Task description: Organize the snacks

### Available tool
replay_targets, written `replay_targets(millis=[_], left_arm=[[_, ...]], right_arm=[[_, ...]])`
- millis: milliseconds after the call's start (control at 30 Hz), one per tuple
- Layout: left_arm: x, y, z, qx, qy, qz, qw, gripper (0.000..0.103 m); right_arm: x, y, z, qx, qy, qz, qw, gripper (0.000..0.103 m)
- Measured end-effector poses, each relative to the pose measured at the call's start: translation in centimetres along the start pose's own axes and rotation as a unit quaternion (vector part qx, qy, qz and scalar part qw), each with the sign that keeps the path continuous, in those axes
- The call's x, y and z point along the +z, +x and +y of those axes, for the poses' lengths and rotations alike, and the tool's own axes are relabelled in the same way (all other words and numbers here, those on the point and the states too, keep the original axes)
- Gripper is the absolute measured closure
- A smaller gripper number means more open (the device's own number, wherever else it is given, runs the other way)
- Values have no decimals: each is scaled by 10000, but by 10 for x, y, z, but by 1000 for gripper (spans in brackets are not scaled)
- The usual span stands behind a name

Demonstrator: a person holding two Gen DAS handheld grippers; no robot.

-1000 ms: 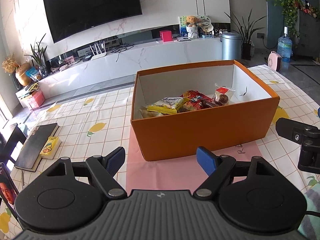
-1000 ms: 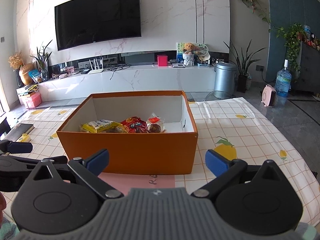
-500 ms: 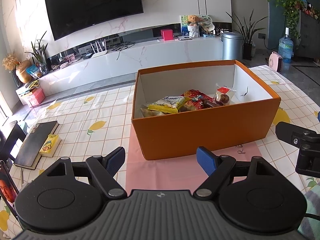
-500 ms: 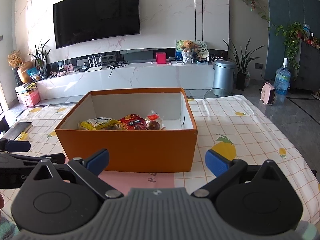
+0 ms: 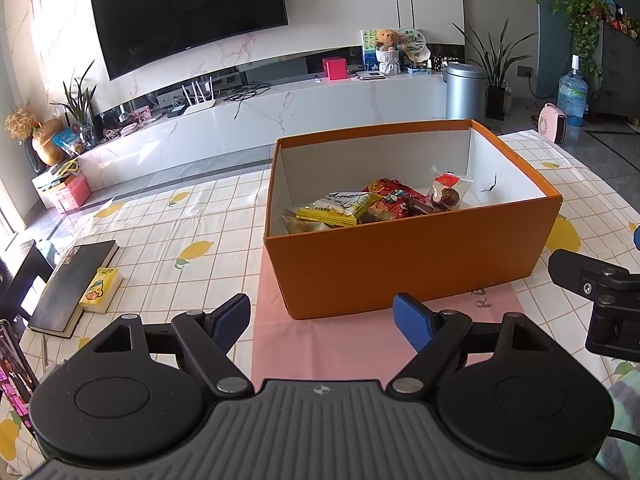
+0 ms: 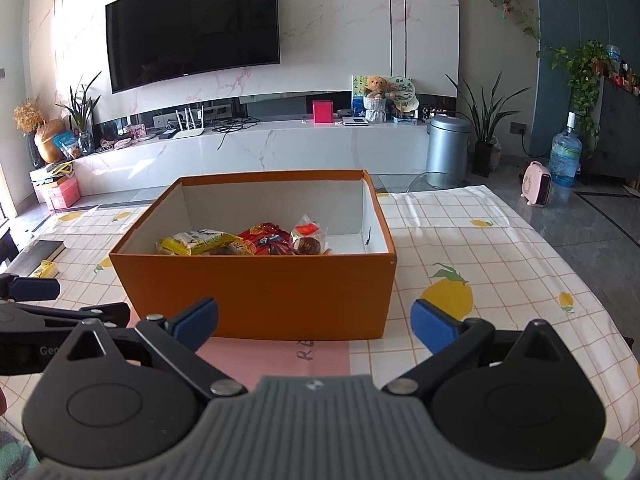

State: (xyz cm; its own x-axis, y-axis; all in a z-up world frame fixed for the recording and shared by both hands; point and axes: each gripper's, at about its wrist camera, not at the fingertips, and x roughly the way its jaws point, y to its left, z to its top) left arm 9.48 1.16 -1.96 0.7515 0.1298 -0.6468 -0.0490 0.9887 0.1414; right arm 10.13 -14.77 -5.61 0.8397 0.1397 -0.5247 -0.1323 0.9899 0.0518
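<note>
An orange box (image 5: 412, 264) (image 6: 260, 292) with a white inside stands on a pink sheet (image 5: 328, 344) on the table. Several snack packets lie in its left half: a yellow-and-white packet (image 5: 340, 208) (image 6: 204, 242), a red packet (image 5: 394, 196) (image 6: 266, 236) and a clear packet with a dark sweet (image 5: 446, 192) (image 6: 308, 238). My left gripper (image 5: 322, 320) hovers open and empty in front of the box's near left corner. My right gripper (image 6: 314, 320) is open and empty before the box's near wall. Each gripper shows at the edge of the other's view.
The table wears a white checked cloth with lemon prints (image 6: 480, 248). A black book (image 5: 72, 280) with a small yellow packet (image 5: 100, 290) beside it lies at the table's left edge. Beyond the table are a TV wall, a white low cabinet, a metal bin and plants.
Both grippers have drifted slightly, so the box sits a little differently in each view. Both stay open and empty; the box's contents have not moved.
</note>
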Motion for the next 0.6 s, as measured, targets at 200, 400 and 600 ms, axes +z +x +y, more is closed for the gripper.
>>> replay_targets(millis=[200, 400, 600], left_arm=[[0, 0, 0, -3, -7, 9, 10000, 8], [-1, 0, 0, -15, -18, 31, 10000, 8], [-1, -1, 0, -14, -23, 25, 10000, 8]], right_arm=[[-2, 2, 0, 0, 8, 42, 10000, 4], [-3, 2, -1, -5, 10, 61, 10000, 4], [-3, 2, 0, -5, -14, 97, 10000, 4]])
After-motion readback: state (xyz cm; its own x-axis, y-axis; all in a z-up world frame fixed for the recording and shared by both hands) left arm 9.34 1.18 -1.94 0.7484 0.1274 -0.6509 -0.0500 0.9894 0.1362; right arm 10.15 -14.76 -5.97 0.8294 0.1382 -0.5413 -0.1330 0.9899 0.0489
